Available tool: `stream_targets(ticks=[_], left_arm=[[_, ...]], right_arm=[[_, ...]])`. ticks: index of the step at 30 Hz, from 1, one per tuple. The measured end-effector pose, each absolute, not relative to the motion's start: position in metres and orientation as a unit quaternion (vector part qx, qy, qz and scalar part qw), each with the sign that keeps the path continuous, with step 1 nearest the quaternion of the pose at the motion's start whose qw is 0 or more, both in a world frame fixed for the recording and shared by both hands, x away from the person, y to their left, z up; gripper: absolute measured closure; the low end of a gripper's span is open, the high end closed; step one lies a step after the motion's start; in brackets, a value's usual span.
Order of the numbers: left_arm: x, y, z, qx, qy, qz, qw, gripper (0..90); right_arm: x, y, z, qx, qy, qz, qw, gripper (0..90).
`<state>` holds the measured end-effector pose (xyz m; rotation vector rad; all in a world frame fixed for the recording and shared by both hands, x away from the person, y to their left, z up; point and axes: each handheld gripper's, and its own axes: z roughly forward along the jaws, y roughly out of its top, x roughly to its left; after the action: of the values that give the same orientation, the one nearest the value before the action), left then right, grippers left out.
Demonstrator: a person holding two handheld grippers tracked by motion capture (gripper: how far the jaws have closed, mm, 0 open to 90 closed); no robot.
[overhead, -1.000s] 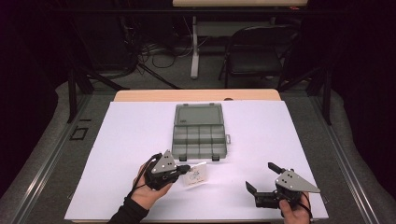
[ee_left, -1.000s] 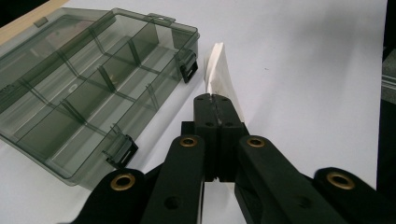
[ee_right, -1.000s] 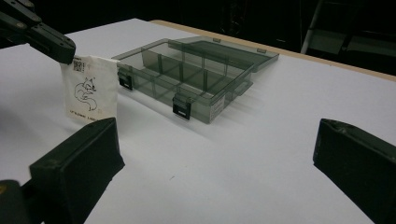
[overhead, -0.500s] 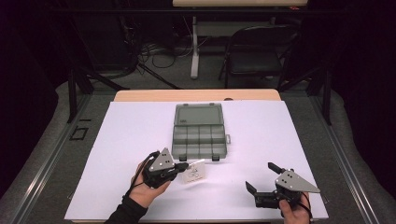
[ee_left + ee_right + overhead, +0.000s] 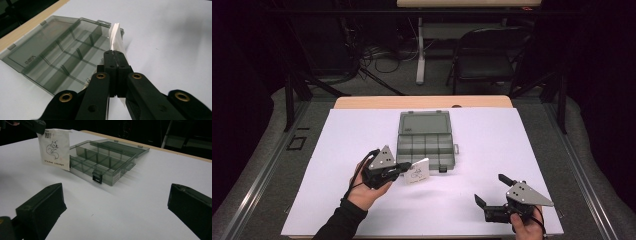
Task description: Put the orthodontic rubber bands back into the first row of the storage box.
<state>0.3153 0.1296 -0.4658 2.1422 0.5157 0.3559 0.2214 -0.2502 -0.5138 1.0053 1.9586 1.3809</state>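
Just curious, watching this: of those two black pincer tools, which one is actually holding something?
The left gripper, at the left in the high view. Its jaws are shut on a small white packet with a printed drawing. The right gripper stands wide open, gripping nothing.

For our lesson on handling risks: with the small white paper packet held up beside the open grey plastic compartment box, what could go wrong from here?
1. The left gripper pinches the small white paper packet only at one edge; it might slip or tear.
2. The packet hangs close to the open grey plastic compartment box; it may catch on the box's wall.
3. The open right gripper sits far off, so probably cannot steady the box.
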Motion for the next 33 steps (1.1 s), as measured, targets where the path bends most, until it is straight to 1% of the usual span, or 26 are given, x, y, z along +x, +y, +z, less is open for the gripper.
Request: stream_targets(ticks=[14, 33], left_arm=[[0.346, 0.135, -0.436, 0.857, 0.217, 0.162, 0.438, 90.0], [0.380, 0.127, -0.420, 0.860, 0.219, 0.176, 0.426, 90.0]], right_arm=[[0.222, -0.250, -0.514, 0.373, 0.727, 0.511, 0.268, 0.3], [0.222, -0.250, -0.514, 0.373, 0.727, 0.510, 0.268, 0.3]])
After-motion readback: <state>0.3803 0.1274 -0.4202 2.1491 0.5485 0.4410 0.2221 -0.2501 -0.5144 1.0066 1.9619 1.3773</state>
